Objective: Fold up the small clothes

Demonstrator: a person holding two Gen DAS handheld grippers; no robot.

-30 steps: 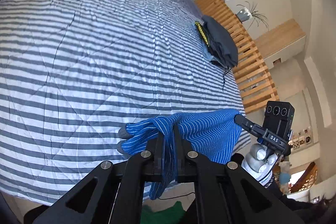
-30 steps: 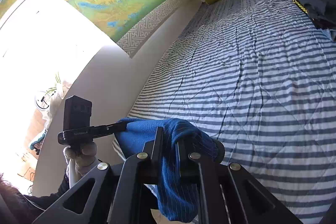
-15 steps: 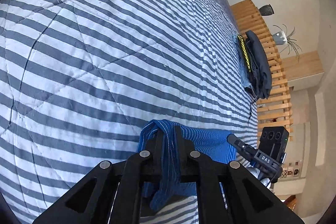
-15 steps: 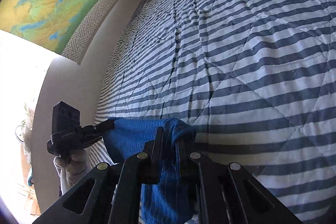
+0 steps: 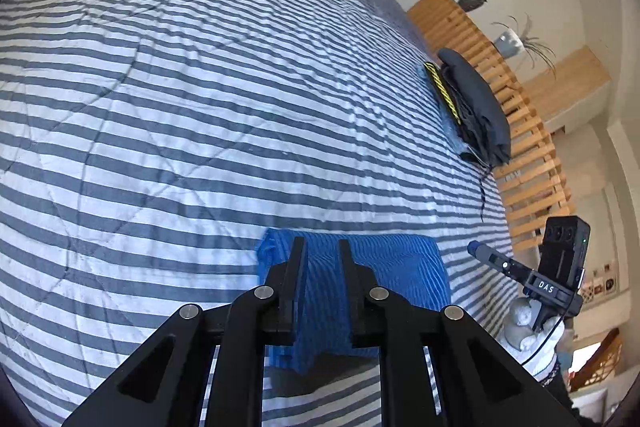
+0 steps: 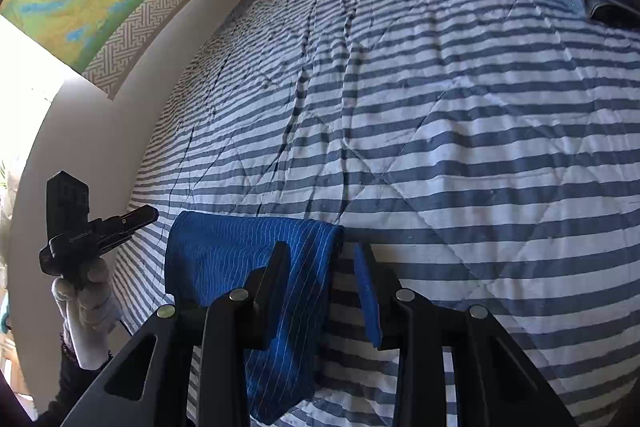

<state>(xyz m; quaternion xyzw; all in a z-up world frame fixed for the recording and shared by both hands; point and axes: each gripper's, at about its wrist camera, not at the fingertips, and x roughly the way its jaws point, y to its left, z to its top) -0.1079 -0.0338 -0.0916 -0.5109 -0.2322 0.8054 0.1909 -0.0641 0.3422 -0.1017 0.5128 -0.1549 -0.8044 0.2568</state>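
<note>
Blue pinstriped cloth (image 5: pixel 360 267) lies folded on the striped quilt (image 5: pixel 200 107) near its front edge. My left gripper (image 5: pixel 322 247) and right gripper (image 6: pixel 320 251) have just been opening; cloth between both, neither pinching.

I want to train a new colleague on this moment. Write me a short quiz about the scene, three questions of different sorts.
1. True or false: the blue striped cloth lies on the striped quilt.
2. Which gripper has jaws spread wider: A left gripper, B right gripper?
3. Fill in: the dark folded clothes lie near the wooden ____.

Key: 1 true; 2 B; 3 slats.
</note>
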